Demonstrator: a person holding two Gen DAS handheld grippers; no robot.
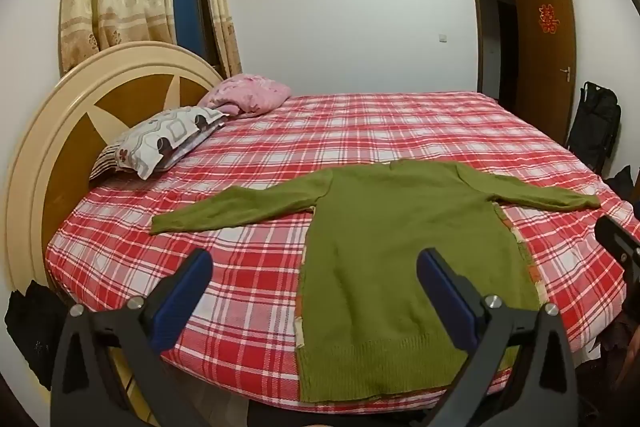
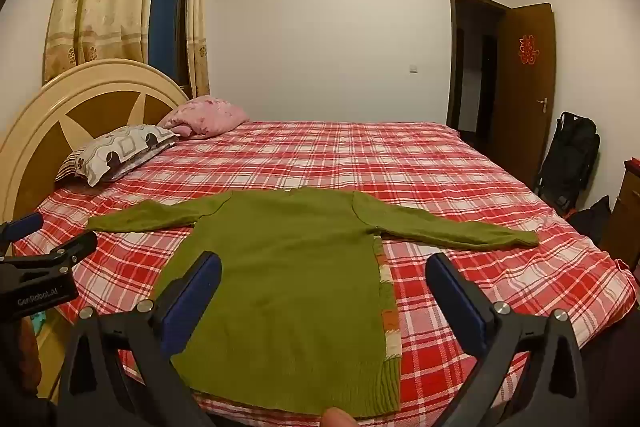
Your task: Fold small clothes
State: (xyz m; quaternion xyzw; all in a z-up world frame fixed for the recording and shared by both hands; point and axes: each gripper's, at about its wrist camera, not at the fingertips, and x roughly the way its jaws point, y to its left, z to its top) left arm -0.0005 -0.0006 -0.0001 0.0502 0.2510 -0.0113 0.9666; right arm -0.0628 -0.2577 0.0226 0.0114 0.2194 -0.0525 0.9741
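Observation:
A green knitted sweater [image 1: 400, 259] [image 2: 288, 259] lies flat on the red checked bed, both sleeves spread out sideways, its hem at the near edge. My left gripper [image 1: 316, 263] hovers above the near edge, wide open, its right finger over the sweater's body and its left finger over bare sheet. My right gripper [image 2: 324, 267] is also wide open above the sweater's lower right part, with nothing between the fingers. The left gripper's tips [image 2: 44, 235] show at the left edge of the right wrist view.
The bed [image 1: 280, 287] has a round headboard [image 1: 60, 147] at the left, with a patterned pillow [image 1: 168, 139] and a pink bundle [image 1: 248, 95] beside it. A black bag [image 2: 568, 163] stands by the open door [image 2: 524, 83] at the right.

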